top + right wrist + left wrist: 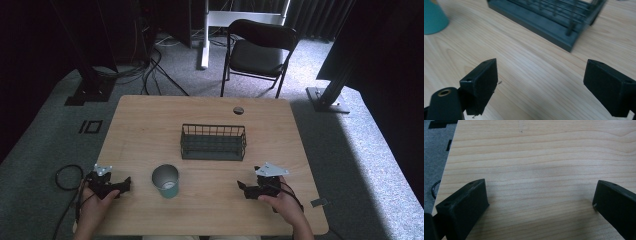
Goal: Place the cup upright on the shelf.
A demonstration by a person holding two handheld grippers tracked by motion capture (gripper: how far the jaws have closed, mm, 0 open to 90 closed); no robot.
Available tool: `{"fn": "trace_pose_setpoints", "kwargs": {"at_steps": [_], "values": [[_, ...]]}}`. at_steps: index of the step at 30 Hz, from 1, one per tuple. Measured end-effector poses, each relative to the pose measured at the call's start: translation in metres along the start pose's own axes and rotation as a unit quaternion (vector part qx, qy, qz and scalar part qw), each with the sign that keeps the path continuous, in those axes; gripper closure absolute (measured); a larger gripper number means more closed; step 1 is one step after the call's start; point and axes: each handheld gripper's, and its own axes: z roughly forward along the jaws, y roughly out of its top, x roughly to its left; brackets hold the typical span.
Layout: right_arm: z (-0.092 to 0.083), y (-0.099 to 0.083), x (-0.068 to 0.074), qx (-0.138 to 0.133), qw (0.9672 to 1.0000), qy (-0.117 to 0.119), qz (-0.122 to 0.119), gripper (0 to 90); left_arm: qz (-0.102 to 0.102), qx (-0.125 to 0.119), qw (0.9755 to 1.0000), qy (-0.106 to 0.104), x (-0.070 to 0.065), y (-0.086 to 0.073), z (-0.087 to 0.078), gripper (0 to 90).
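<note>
Both grippers rested low on the wooden table (150, 120), one at each near corner, and neither held anything. The left gripper (121, 186) lay under the person's left hand (95, 205) with its jaws spread wide; in the left gripper view there was nothing between them but bare wood grain. The right gripper (243, 187) sat under the right hand (285, 202), its jaws just as far apart, pointed inward across the table.

The cup (165, 181) stood upright between the two grippers, near the front edge, clearly closer to the left one but touching neither. It was teal outside, grey within, open end up, and I could not tell whether anything was in it. Behind it, toward the middle of the table, sat the dark wire basket (213, 143), which looked empty. In the right gripper view the basket (554, 17) ran across the top and the cup (434, 17) showed at the upper left corner, well ahead of the jaws.

To my eye this was the very start: hands parked, nothing reached for. The likely job was getting the cup into the basket. The next move would call for one gripper to lift off the table, swing toward the cup and bring its open jaws around the wall or over the rim. The left one had the shorter way. The cup tapers toward its base, so a squeeze low on the wall might slip.
</note>
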Motion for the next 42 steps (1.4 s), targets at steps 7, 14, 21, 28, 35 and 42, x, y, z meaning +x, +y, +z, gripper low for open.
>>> {"fn": "trace_pose_setpoints", "kwargs": {"at_steps": [7, 14, 21, 28, 35, 42], "values": [[0.008, 0.010, 0.015, -0.010, 0.9995, 0.020, -0.021, 11.9, 0.000, 0.000, 1.0000, 0.000, 0.000, 0.000, 0.000, 0.2], [0.017, 0.019, 0.032, -0.011, 0.9979, 0.049, -0.042, 11.9, 0.000, 0.000, 1.0000, 0.000, 0.000, 0.000, 0.000, 0.2], [0.024, 0.029, 0.047, -0.015, 0.9954, 0.076, -0.056, 12.0, 0.000, 0.000, 1.0000, 0.000, 0.000, 0.000, 0.000, 0.2], [0.030, 0.036, 0.060, -0.020, 0.9923, 0.099, -0.072, 11.9, 0.000, 0.000, 1.0000, 0.000, 0.000, 0.000, 0.000, 0.2], [0.040, 0.043, 0.075, -0.028, 0.9884, 0.123, -0.086, 12.0, 0.001, 0.000, 1.0000, -0.001, 0.000, 0.000, 0.000, 0.2], [0.050, 0.048, 0.089, -0.028, 0.9847, 0.141, -0.099, 12.0, 0.001, 0.000, 1.0000, -0.001, 0.000, 0.000, 0.000, 0.2]]}}
